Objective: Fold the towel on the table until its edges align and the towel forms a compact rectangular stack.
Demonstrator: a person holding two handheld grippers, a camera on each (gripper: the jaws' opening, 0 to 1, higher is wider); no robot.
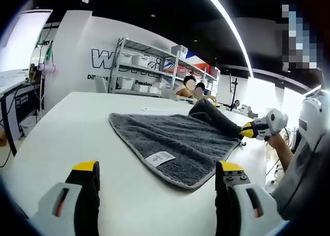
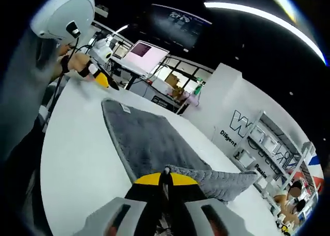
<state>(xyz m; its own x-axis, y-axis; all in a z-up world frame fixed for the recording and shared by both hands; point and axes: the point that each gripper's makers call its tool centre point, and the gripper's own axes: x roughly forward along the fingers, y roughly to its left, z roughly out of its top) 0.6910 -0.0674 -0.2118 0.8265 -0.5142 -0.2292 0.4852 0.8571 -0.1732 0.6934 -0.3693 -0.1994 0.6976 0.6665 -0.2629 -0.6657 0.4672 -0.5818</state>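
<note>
Currently right gripper (image 2: 165, 182) fingers clamp the grey towel's (image 1: 175, 138) lifted corner; left gripper (image 1: 157, 177) released, hovering over counter (image 1: 62, 128). Risk: corner slips, fold lands misaligned.

My left claw (image 1: 157, 182) is up off the white surface (image 1: 62, 138), jaws spread wide with nothing between them, yellow tips on both. Grey towel (image 1: 172, 140) lies mostly flat ahead, near corner just past the jaw tips, white label (image 1: 160, 158) facing up near that corner. Far right corner of the towel is lifted and bunched, and my right claw (image 1: 251, 131) comes in from the right, pinched on that raised part; its yellow tip sits at the towel's right edge. A hand and sleeve show behind it. Background: metal shelving (image 1: 149, 66) with white bins against a lettered wall, ceiling light strip (image 1: 227, 24), people seated well beyond the surface.
</note>
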